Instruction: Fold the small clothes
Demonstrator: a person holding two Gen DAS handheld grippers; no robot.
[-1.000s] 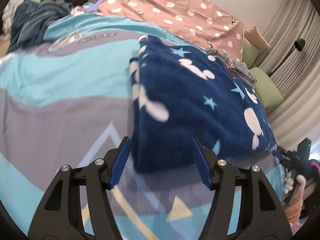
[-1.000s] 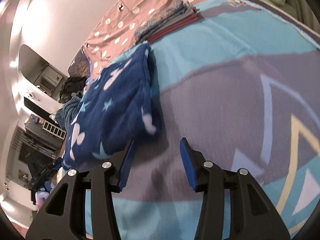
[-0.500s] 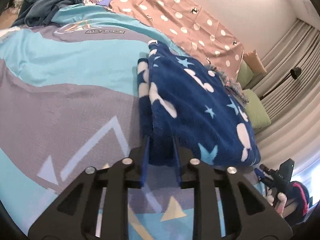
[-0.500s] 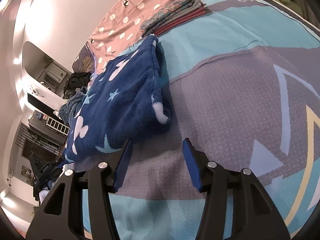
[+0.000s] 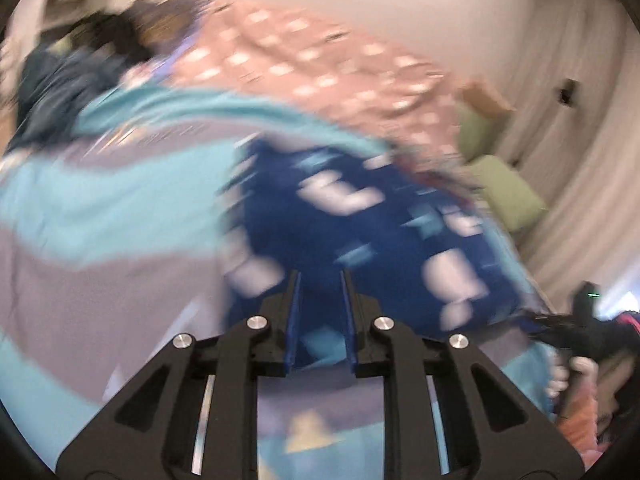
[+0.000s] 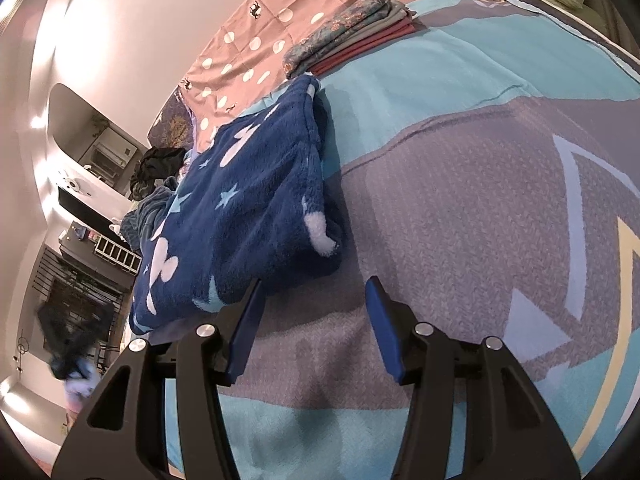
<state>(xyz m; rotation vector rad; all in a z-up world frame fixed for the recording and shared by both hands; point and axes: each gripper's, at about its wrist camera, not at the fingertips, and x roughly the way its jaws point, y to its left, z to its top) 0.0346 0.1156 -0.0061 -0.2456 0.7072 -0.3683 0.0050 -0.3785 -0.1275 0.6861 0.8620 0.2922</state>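
Left wrist view, heavily blurred: left claw (image 5: 320, 280) has its jaws narrowed and clamped on the near edge of the blue fleece garment (image 5: 360, 220), which spreads toward 12 to 2 o'clock over the bed (image 5: 100, 220). Pink dotted sheet (image 5: 320, 64) at 12, green pillow (image 5: 508, 192) at 2.

Right wrist view, sharp: right claw (image 6: 314, 292) jaws spread wide, holding nothing, hovering over the bed cover (image 6: 460, 200). The garment (image 6: 248, 208) lies at 10 to 11 o'clock, its corner just beside the left finger. Folded clothes stack (image 6: 348, 36) at 12.
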